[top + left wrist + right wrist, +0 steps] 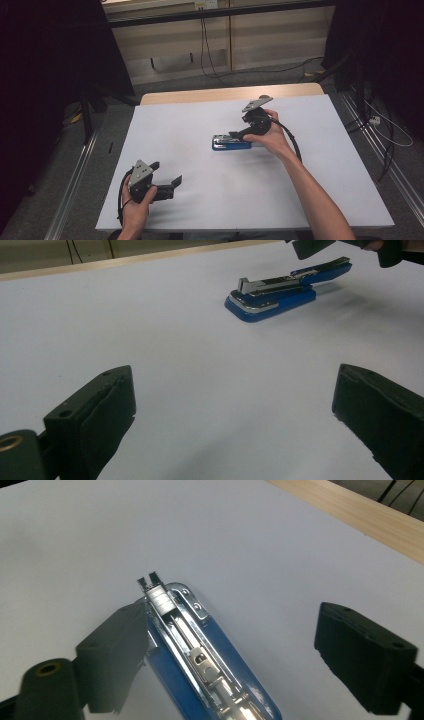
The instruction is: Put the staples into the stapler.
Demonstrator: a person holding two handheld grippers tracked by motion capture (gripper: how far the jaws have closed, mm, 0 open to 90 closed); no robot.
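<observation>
The stapler [231,142] is the landmark here: blue, lying flat on the white table cover [190,120], a little to the right of the middle, with its metal magazine turned upward. In the right gripper view the stapler [200,650] lies between the two black jaws, which stand apart. One jaw is just beside its edge and seems to touch it, but I cannot tell this for sure, because the jaw covers that part. The other jaw is well apart from it, so nothing is clamped. In the high view the right gripper [240,134] is directly over the back end of the stapler, with the hand just behind it.

The left gripper [167,175] is well apart from the stapler, near the front edge of the table. Its jaws are wide apart and there is nothing between them. In its own view the stapler [285,290] lies far ahead.

In my judgement the stapler is already laid down and let go, or not yet grasped. The top seems folded open; closing it or loading it may be left.
</observation>
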